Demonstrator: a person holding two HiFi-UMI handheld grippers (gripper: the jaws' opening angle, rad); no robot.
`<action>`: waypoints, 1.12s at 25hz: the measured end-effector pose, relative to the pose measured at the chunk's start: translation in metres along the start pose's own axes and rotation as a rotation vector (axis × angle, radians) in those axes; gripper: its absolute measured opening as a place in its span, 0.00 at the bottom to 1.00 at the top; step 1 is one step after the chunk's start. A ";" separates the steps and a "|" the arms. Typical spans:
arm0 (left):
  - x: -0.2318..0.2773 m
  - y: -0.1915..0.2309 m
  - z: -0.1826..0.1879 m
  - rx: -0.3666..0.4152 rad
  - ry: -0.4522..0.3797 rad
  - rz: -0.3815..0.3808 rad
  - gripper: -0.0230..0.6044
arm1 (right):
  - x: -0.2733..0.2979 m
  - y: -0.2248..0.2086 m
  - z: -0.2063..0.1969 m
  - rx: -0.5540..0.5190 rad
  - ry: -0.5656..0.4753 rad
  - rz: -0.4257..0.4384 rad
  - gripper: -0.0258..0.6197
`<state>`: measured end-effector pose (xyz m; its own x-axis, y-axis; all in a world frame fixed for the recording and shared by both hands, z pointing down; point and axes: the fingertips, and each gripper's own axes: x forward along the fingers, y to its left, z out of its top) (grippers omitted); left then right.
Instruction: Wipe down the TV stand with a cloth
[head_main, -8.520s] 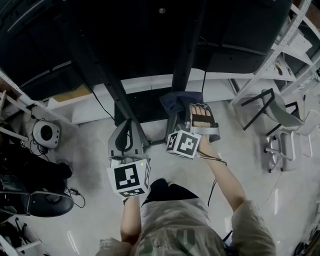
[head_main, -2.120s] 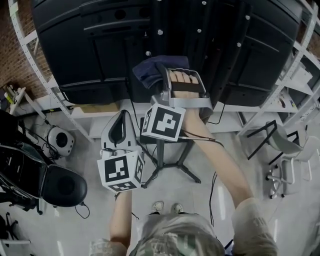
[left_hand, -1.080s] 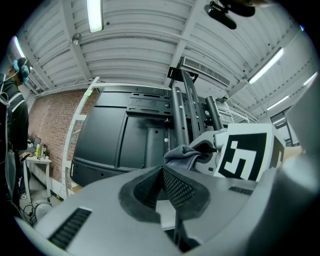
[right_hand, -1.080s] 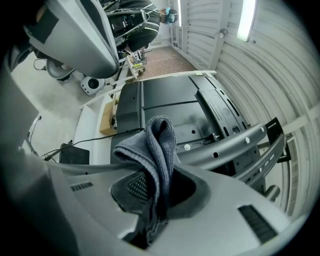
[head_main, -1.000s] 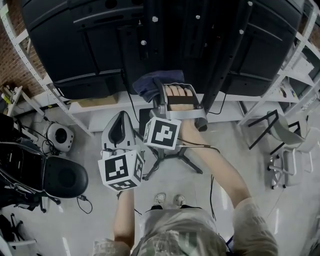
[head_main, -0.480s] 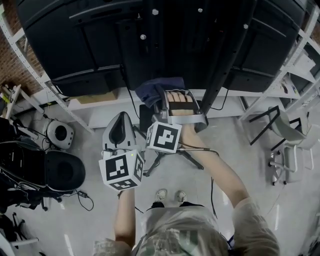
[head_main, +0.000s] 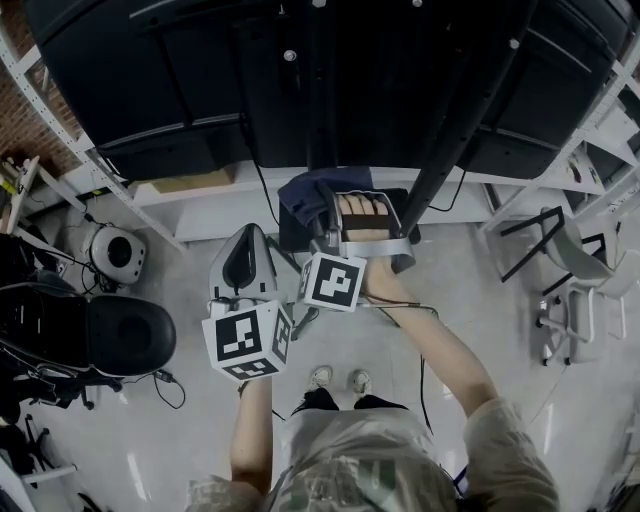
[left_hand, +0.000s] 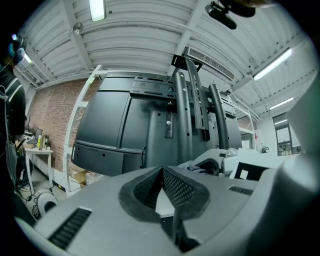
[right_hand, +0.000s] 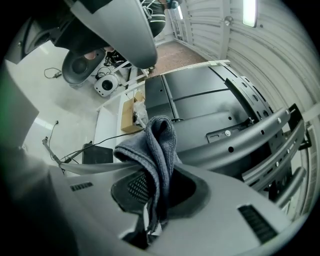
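Note:
The TV stand's black post (head_main: 318, 95) runs up the back of the big black TV (head_main: 170, 80); a second black bar (head_main: 455, 110) slants beside it. My right gripper (head_main: 325, 200) is shut on a blue-grey cloth (head_main: 303, 193), held against the stand just below the TV's lower edge. In the right gripper view the cloth (right_hand: 156, 145) bunches out from between the jaws, with the stand's rails (right_hand: 260, 132) beyond. My left gripper (head_main: 246, 235) hangs lower left of it, shut and empty; its closed pads (left_hand: 172, 187) face the TV back (left_hand: 112, 125).
A black office chair (head_main: 120, 335) and a round white device (head_main: 115, 255) stand on the floor at left. White shelving (head_main: 45, 95) flanks the TV; a cardboard box (head_main: 185, 183) lies on a low shelf. A folding chair (head_main: 560, 290) is at right. Cables trail over the floor.
My right gripper has slid the cloth down the stand, from high on the TV's back to just under its lower edge. The left gripper has stayed shut and almost still.

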<state>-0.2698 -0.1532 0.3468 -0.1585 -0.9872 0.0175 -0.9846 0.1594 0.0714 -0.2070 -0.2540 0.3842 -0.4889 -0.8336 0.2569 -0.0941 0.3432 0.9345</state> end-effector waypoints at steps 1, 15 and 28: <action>0.001 0.000 -0.003 0.000 0.006 0.000 0.06 | 0.001 0.003 0.001 0.008 -0.007 0.002 0.13; -0.003 0.004 -0.057 0.001 0.068 0.053 0.06 | 0.026 0.090 -0.034 -0.023 0.035 0.112 0.13; -0.028 0.015 -0.143 0.000 0.156 0.117 0.06 | 0.054 0.209 -0.065 -0.014 0.036 0.258 0.13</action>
<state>-0.2693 -0.1226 0.4896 -0.2588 -0.9491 0.1797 -0.9601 0.2732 0.0601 -0.1968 -0.2549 0.6088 -0.4636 -0.7343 0.4958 0.0423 0.5407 0.8402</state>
